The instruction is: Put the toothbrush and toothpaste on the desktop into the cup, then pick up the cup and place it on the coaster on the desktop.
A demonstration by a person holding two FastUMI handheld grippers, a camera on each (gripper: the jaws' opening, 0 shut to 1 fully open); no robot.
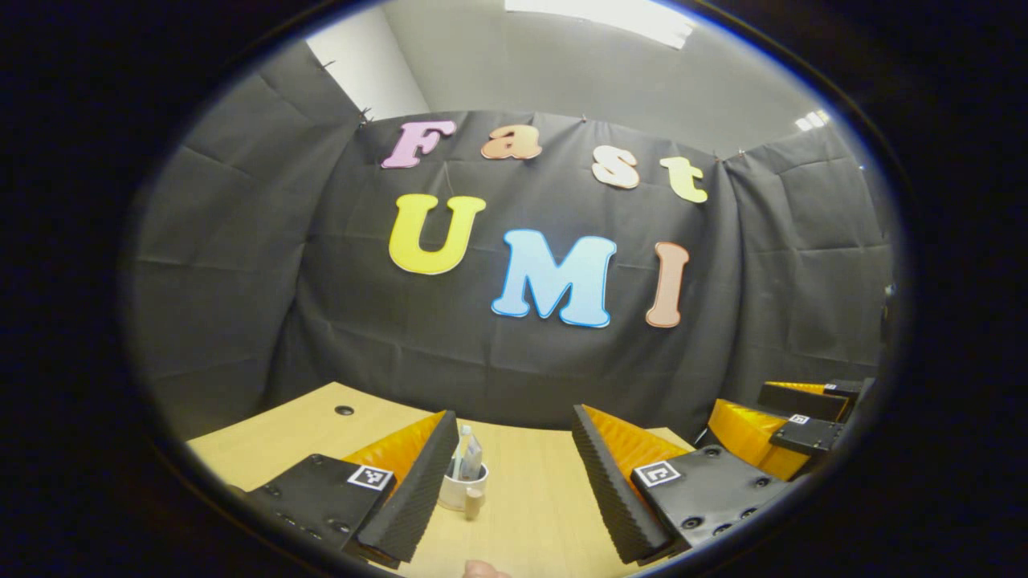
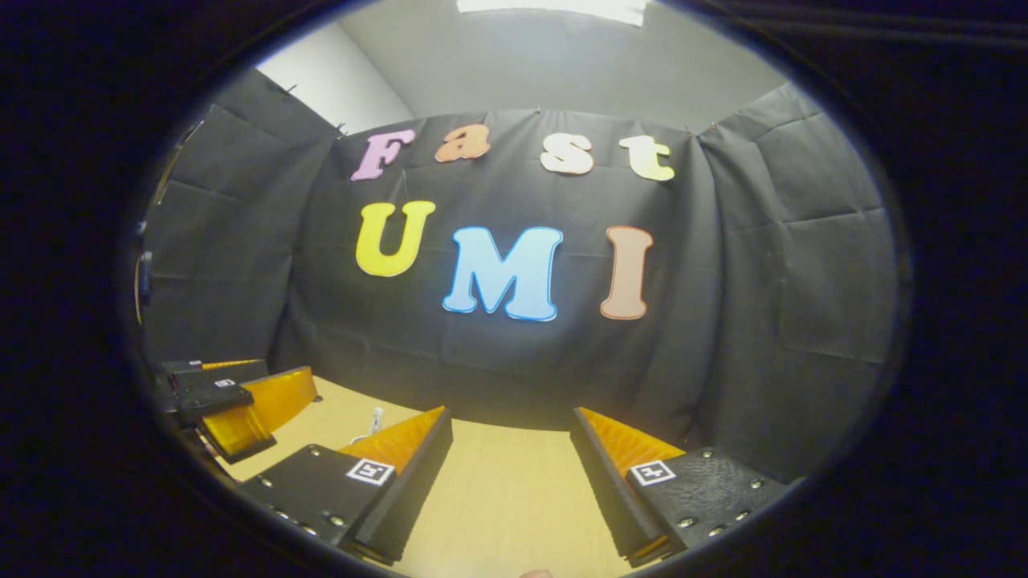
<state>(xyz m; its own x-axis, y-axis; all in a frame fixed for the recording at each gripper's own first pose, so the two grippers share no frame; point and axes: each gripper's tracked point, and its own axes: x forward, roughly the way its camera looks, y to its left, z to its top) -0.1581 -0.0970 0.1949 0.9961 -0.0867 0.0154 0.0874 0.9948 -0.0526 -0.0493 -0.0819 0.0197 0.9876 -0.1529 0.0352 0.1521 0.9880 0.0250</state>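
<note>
On the desk (image 1: pixel 530 514), right by the inner face of our left gripper's (image 1: pixel 514 482) near finger, we've got the cup (image 1: pixel 463 486). It's white, upright, with the toothbrush (image 1: pixel 458 453) and toothpaste (image 1: pixel 472 457) already poking out of the top. The left claw is spread wide and isn't gripping anything, with bare wood between its fingers ahead of the cup. We can't make out a coaster under the cup from here, so no call on that. There's a small dark hole (image 1: pixel 344 410) in the desk top over toward the far left corner, and the desk's back edge runs right up against the black cloth wall (image 1: pixel 241 281), so not a lot of room to push forward. Off to the right in the left gripper view we see the other gripper, well apart from the cup.

Right gripper (image 2: pixel 511 474) is also wide open and empty, hovering over plain wood, nothing in the way between its fingers. In the right gripper view the left one sits off at the left edge, and a small white bit (image 2: pixel 376 419) pokes up behind our finger; too small to tell what it is.

Writing-wise, only little square black-and-white marker tags (image 1: pixel 370 477) on the gripper bodies, nothing readable.
</note>
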